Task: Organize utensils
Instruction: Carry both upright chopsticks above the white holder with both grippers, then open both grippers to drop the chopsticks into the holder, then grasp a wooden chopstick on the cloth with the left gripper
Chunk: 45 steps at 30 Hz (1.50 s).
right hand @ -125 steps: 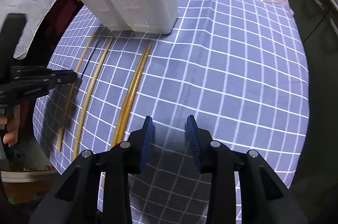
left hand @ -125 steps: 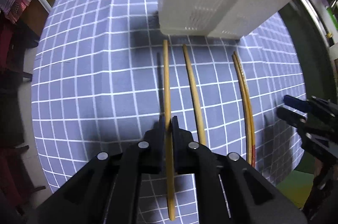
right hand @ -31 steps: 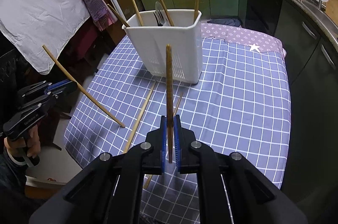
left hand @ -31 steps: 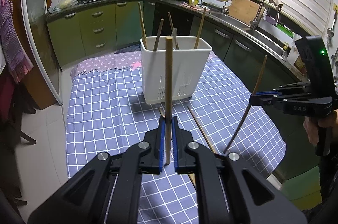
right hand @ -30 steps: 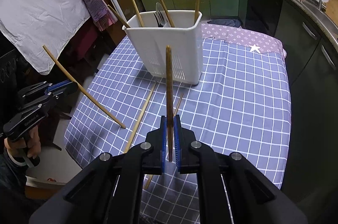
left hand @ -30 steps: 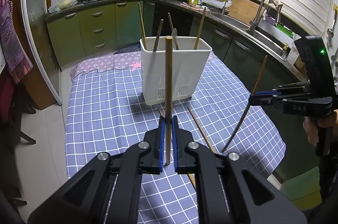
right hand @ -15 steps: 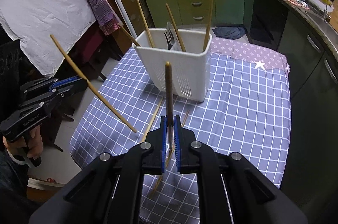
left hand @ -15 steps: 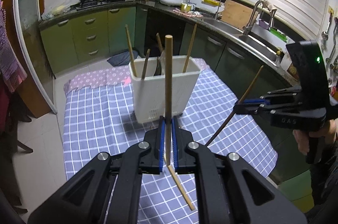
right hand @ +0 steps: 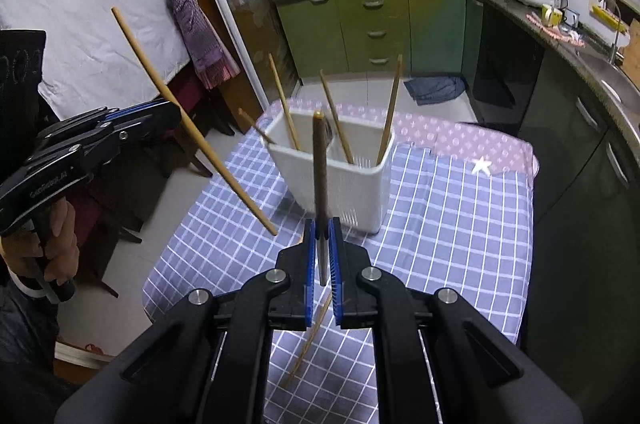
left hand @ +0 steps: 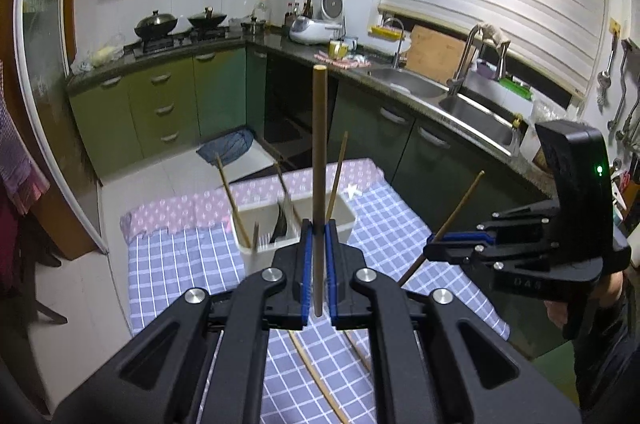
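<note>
Both tongs are clamped shut, each on a single wooden chopstick held in the air above the checked tablecloth (right hand: pixel 460 224). The left gripper (left hand: pixel 316 260) pinches the left chopstick (left hand: pixel 320 152) near its lower end, so most of the stick stands up past the pads; the right gripper (right hand: pixel 322 260) holds the right chopstick (right hand: pixel 320 160) the same way. A stick like this is light, stiff and smooth, so it probably pivots or slides in a two-pad pinch; a grip nearer the middle would likely steady it. The white utensil holder (right hand: pixel 340 184) stands toward the far end of the table with several chopsticks already leaning in it, and its thin plastic body may tip if bumped. Two loose chopsticks (left hand: pixel 316 376) lie on the cloth near its front edge, below the grippers.
</note>
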{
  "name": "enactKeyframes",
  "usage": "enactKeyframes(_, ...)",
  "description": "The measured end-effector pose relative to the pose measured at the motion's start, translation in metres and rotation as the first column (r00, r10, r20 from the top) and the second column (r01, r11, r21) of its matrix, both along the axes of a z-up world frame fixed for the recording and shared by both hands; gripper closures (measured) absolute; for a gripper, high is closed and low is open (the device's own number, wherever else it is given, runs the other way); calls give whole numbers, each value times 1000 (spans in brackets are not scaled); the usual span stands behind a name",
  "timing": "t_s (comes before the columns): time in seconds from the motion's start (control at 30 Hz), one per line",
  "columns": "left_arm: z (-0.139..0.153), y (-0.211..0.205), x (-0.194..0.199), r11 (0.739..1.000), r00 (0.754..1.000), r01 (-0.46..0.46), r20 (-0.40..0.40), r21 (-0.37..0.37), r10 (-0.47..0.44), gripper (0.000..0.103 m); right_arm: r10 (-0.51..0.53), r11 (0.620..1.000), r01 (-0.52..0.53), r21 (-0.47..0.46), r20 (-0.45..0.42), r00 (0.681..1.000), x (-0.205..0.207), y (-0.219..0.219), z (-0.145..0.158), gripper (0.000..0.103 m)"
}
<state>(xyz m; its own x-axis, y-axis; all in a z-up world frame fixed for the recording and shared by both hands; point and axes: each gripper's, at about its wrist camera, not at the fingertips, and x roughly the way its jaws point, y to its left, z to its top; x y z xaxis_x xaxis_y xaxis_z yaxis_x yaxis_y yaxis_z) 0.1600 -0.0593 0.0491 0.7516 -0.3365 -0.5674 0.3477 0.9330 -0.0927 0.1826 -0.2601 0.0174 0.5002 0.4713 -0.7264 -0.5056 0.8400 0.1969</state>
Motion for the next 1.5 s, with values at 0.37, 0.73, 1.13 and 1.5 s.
enactKeyframes(0.37,50,-6,28,998,991,-69,115,2,69,97,-45,995,35,90,109,993,18,-15,75,95)
enactKeyframes(0.73,25,-6,72,989,985,-143,101,43,138,97,-104,991,92,99,116,988,84,-3,88,95)
enactKeyframes(1.13,-17,-1,83,987,990,-140,-11,82,141,94,-93,996,92,17,35,995,113,21,24,95)
enactKeyframes(1.5,-9,-1,48,990,991,-117,-61,81,122,68,-69,997,64,48,99,993,69,11,47,85)
